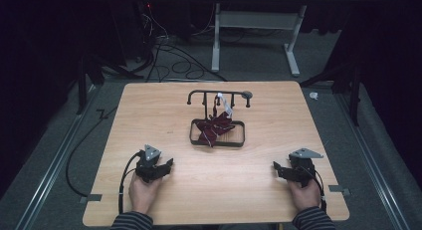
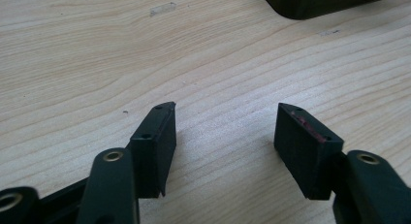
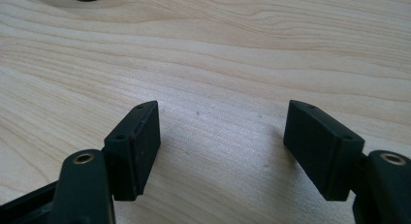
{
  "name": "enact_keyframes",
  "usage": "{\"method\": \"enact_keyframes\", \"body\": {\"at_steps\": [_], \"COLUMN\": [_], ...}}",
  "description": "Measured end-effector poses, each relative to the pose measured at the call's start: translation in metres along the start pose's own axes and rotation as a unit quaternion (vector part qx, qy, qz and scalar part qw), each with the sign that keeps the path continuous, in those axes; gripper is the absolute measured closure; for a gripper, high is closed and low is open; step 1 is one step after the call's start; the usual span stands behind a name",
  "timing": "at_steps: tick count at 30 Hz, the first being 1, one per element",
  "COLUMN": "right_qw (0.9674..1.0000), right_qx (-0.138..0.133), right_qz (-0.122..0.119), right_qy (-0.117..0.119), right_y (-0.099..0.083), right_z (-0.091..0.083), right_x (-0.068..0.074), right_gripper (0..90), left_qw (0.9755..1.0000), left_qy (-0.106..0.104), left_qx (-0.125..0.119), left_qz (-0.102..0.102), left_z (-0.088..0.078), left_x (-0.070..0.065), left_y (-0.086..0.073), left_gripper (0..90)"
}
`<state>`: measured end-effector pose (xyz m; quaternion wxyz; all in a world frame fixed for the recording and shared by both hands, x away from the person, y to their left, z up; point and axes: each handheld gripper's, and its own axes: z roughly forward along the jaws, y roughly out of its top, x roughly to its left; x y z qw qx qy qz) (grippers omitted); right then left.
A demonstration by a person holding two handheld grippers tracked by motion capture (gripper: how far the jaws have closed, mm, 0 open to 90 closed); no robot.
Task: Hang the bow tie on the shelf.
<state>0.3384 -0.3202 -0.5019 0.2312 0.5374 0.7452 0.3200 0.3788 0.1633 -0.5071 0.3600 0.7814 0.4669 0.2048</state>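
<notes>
A black wire stand [image 1: 219,96] with a rectangular base frame [image 1: 217,142] sits at the middle of the wooden table [image 1: 149,105]. A dark red cloth [image 1: 214,126] with a white tag lies crumpled in the base frame. My left gripper [image 1: 168,166] rests on the table at the front left, held by a hand, jaws open and empty [image 2: 225,112]. My right gripper [image 1: 276,169] rests at the front right, also held by a hand, open with nothing between its fingers [image 3: 223,110]. Both grippers are well short of the stand.
A dark corner of the stand's base [image 2: 329,1] shows at the top of the left gripper view. Beyond the table lie cables [image 1: 169,56] on the grey floor and a white table frame [image 1: 259,36]. Bare wood lies between the two grippers.
</notes>
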Motion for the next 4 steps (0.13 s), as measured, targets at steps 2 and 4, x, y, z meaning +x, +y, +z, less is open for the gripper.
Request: {"method": "enact_keyframes", "body": {"at_steps": [2,4], "right_qw": [1.0,1.0], "right_qx": [0.0,0.0], "right_qz": [0.0,0.0], "right_qy": [0.0,0.0], "right_y": [0.0,0.0], "right_z": [0.0,0.0], "right_x": [0.0,0.0], "right_gripper": [30.2,30.3], "left_qw": [1.0,1.0], "left_qy": [0.001,0.001], "left_qx": [0.001,0.001], "left_qz": [-0.001,-0.002], "left_z": [0.0,0.0001], "left_x": [-0.0003,-0.0008], "left_y": [0.0001,0.0002], "left_gripper": [40.2,39.9]}}
